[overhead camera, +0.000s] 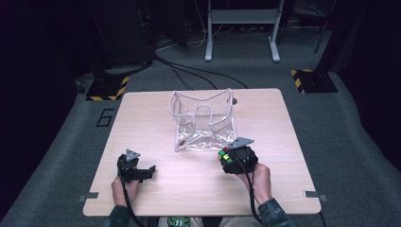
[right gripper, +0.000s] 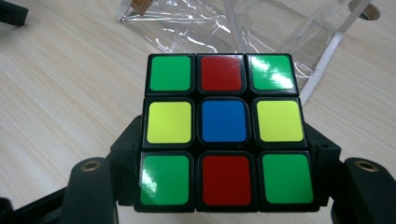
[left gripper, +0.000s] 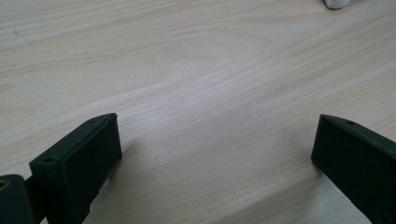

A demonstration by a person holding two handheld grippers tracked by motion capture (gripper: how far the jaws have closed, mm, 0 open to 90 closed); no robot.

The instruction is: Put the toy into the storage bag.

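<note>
Tongs in the right hand (overhead camera: 226, 157) pinched a puzzle cube (right gripper: 223, 133) between their jaws, one jaw on each side, with a green, red, yellow and blue face towards the right gripper view. The cube was held over the near right part of the bench (overhead camera: 189, 184), just near of a clear plastic bag (overhead camera: 203, 120) standing open at the middle. The left tongs (overhead camera: 150, 169), spread wide and holding nothing, sat low over the near left of the bench.
</note>
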